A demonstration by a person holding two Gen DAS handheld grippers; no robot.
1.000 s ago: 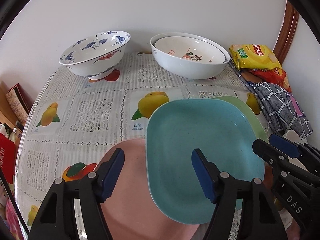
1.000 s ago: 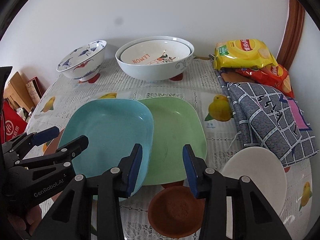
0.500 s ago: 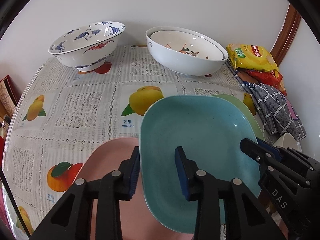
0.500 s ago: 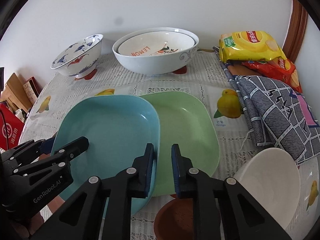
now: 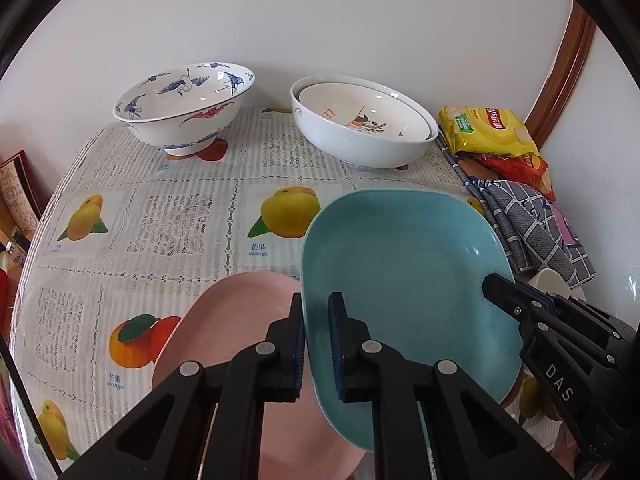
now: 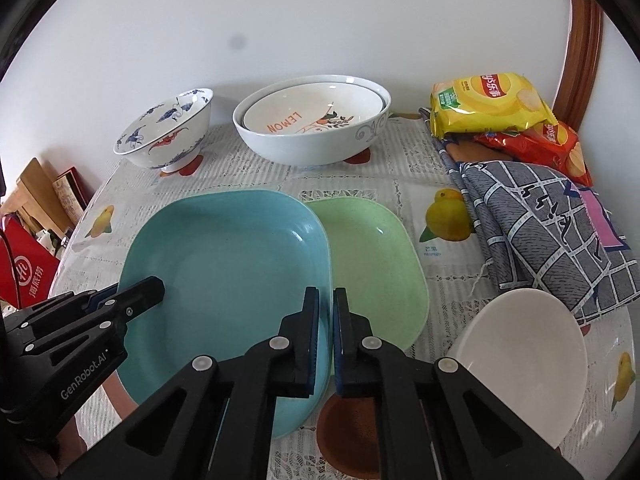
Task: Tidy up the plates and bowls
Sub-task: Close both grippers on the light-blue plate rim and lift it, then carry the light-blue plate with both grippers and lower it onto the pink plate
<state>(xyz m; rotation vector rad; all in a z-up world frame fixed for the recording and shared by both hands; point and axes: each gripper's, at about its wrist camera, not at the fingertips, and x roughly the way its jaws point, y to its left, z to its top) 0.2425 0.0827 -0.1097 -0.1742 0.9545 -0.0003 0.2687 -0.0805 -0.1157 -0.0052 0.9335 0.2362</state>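
Note:
A light blue square plate (image 5: 404, 276) (image 6: 228, 276) is held by both grippers above the table. My left gripper (image 5: 316, 320) is shut on its left rim; it also shows in the right wrist view (image 6: 132, 300). My right gripper (image 6: 326, 312) is shut on its right rim; it also shows in the left wrist view (image 5: 508, 300). A pink plate (image 5: 232, 340) lies under the blue plate's left side. A green plate (image 6: 372, 256) lies under its right side.
A blue-and-white crane bowl (image 5: 184, 108) (image 6: 166, 132) and two nested white bowls (image 5: 364, 124) (image 6: 312, 124) stand at the back. A small white bowl (image 6: 520, 356), a brown saucer (image 6: 348, 436), a checked cloth (image 6: 540, 232) and snack bags (image 6: 492, 104) are on the right.
Both grippers closed on the blue plate's opposite rims. The plate has risen and now hides most of the green plate in the left wrist view.

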